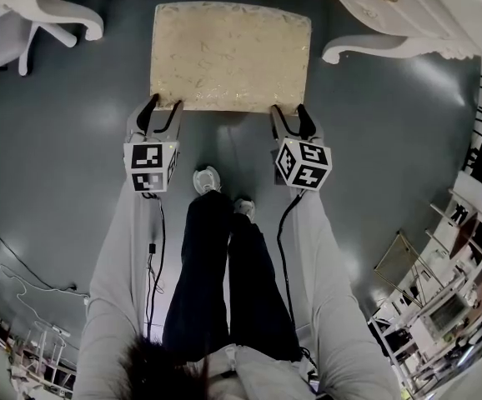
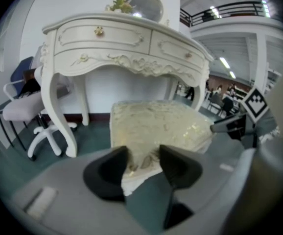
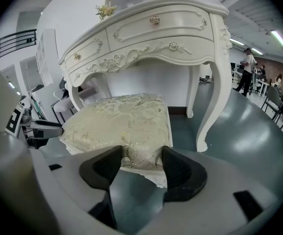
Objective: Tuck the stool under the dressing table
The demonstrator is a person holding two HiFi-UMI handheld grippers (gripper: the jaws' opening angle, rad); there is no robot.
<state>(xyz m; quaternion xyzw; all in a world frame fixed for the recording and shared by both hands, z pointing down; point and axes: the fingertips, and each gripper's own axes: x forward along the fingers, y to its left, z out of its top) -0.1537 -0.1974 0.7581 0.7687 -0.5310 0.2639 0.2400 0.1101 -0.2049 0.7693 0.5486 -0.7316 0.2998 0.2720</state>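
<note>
While pinched at both near corners, stands on the smooth grey floor [image 1: 66, 182] just short of the dressing table [image 1: 424, 11], not yet tucked under.

Stool [image 1: 230, 55]: rectangular, long axis left to right, lying directly far of both grippers, far edge facing the gap between the table's curved front legs [image 3: 215, 102].

Left gripper [image 1: 164, 103]: at the near-left corner, fingers [image 2: 107, 173] clenched on the hem of the cushion [image 2: 153, 124].

Right gripper [image 1: 289, 111]: at the near-right corner, fingers [image 3: 102, 170] likewise closed over the cushion edge. Neither nearer than the other; both level along the near side.

Judged next move: a straight push toward the far side, equal on both corners to keep the long axis square to the table front. Right leg judged the closer obstacle, standing just beside the stool's far-right corner.

Materials: cushion of pale gold brocade with a raised floral pattern, soft and probably yielding under the grip; table of glossy white carved wood, scrolled apron, drawers with small gold knobs [image 3: 154, 19].
</note>
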